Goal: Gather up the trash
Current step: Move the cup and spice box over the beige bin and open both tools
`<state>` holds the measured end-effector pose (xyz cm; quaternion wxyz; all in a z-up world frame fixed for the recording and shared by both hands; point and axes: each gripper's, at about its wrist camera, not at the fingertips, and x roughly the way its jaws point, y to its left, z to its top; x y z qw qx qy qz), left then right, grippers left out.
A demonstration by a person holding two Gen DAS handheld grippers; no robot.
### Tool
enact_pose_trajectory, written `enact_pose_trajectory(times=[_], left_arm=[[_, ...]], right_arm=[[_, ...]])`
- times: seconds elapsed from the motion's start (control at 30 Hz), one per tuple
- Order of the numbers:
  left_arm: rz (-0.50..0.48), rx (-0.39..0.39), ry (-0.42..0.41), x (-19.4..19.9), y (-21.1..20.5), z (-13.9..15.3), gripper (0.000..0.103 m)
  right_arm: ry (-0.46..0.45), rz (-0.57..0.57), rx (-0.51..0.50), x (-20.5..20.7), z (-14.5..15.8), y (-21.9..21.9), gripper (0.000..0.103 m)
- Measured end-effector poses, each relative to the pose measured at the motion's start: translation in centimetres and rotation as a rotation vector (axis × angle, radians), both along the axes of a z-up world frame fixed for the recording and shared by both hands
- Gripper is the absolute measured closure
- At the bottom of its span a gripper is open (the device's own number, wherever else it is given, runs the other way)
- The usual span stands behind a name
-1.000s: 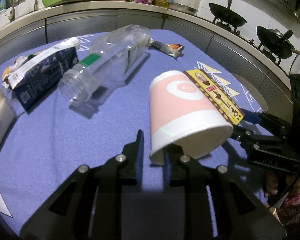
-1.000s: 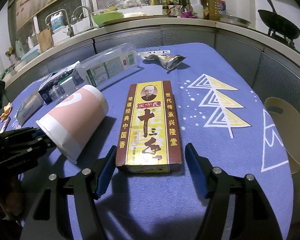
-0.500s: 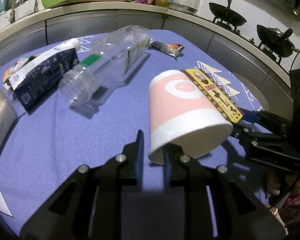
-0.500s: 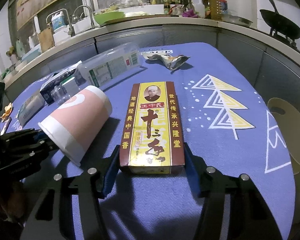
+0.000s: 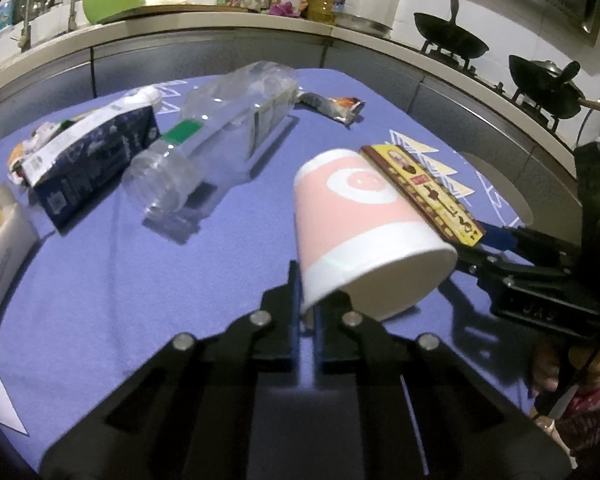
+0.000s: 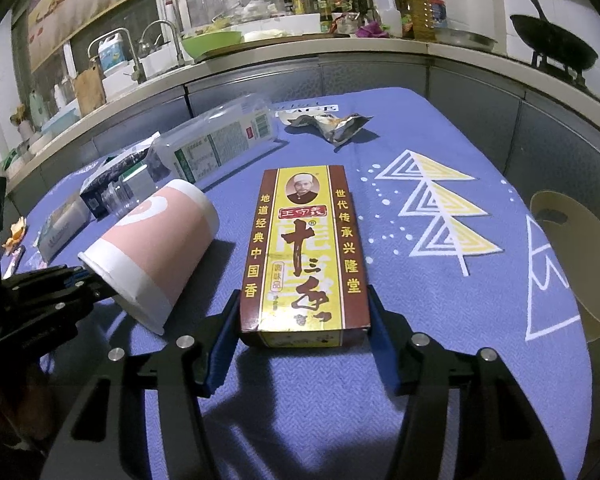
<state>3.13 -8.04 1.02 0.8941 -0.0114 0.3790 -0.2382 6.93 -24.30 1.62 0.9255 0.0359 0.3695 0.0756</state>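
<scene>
My left gripper (image 5: 306,300) is shut on the rim of a pink and white paper cup (image 5: 360,220) that lies on its side on the blue tablecloth; the cup also shows in the right wrist view (image 6: 156,248). My right gripper (image 6: 302,324) is shut on the near end of a flat yellow and brown box (image 6: 304,248) with Chinese writing, its blue pads (image 6: 220,344) against both long sides. The box (image 5: 424,192) lies just right of the cup.
A clear plastic bottle (image 5: 216,136), a dark blue carton (image 5: 88,160) and a white packet (image 5: 0,248) lie to the left. A crumpled foil wrapper (image 6: 332,124) lies at the far side. A beige disc (image 6: 572,260) rests at the table's right edge. A kitchen counter runs behind.
My right gripper has closed from wide open onto the sides of the yellow box. My left gripper has stayed shut on the cup's rim with almost no movement.
</scene>
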Motion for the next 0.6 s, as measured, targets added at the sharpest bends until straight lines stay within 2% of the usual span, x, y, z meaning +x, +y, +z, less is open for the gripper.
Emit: enact_pose_trajectory(times=[0.17,0.3,0.43,0.6], left_arm=[[-0.013,-0.062,0.047,0.1,0.4,0.7,0.098],[-0.039,-0.082,0.017,-0.1,-0.7,2.5,0.098],[-0.09,-0.088,0.021,0.7,-3.7,4.1,0.098],[-0.168,-0.1,0.069,3.4,-10.0,5.7,0.098]], right_arm=[[-0.002,-0.009,0.062,-1.2,0.5,-0.7,0.048],[-0.028,-0.029,0.08,-2.2,1.4,-1.8,0.048],[-0.077,-0.083,0.096,-2.8,2.4,-4.3,0.048],[-0.11,-0.233,0.125,-3.6,3.3,-10.9,0.048]])
